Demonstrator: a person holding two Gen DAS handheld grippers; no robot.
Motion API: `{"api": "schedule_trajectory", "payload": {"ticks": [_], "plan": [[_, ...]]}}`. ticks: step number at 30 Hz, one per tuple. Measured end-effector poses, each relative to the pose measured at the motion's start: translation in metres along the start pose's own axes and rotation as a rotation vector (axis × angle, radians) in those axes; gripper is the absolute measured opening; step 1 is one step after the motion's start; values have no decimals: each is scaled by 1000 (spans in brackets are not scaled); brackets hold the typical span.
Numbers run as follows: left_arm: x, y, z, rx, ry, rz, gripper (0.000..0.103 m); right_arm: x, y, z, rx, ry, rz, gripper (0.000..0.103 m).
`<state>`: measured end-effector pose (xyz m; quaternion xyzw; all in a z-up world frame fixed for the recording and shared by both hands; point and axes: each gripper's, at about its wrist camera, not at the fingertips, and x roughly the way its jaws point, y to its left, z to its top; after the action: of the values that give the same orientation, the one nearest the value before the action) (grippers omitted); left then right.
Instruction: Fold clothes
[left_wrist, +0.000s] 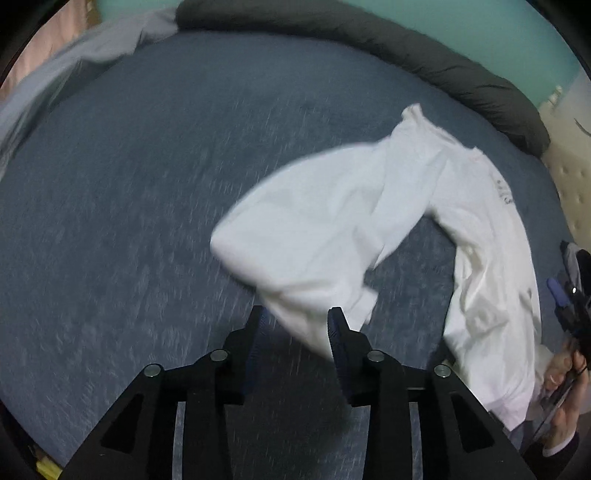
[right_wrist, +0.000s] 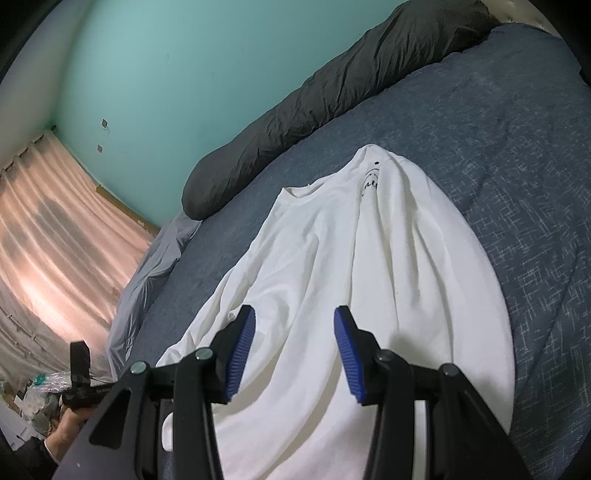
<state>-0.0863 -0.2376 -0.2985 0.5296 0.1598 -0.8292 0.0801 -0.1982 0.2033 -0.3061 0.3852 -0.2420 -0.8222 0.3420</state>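
Left gripper (left_wrist: 295, 325), jaws apart, released a folded sleeve of the white shirt (left_wrist: 369, 221); right gripper (right_wrist: 293, 332) hovered agape. Next likely: fold the opposite side.

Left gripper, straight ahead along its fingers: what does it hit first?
Most likely the white shirt: its blurred folded edge lies just beyond the open left gripper, over the blue bedspread. Depth is unclear from the wrist view.
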Motion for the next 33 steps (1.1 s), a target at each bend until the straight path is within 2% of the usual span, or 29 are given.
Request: {"api": "schedule_trajectory", "payload": {"ticks": [5,9,14,15,16,17,19,23,33], "plan": [[26,8,-10,-89,27,-28,39,-1,2,0,-5,-6,-2,45],[38,9,-10,-133,13,-24,42,0,2,0,-4,-5,1,45],[48,5,-9,-130,15,-4,41,2,1,1,-3,-4,0,45],[48,4,-8,-121,13,5,37,2,1,1,-2,-4,0,45],[49,4,-7,-111,12,15,21,1,0,0,0,-4,2,45],[48,3,-6,-102,14,19,9,1,0,0,1,-4,3,45],[43,5,-4,-89,12,27,5,1,1,-1,3,-4,4,45],[20,13,3,-50,-21,86,4,3,2,-2,2,0,5,45],[-53,64,37,26,-119,313,4,5,10,-6,-18,3,9,45]]}}
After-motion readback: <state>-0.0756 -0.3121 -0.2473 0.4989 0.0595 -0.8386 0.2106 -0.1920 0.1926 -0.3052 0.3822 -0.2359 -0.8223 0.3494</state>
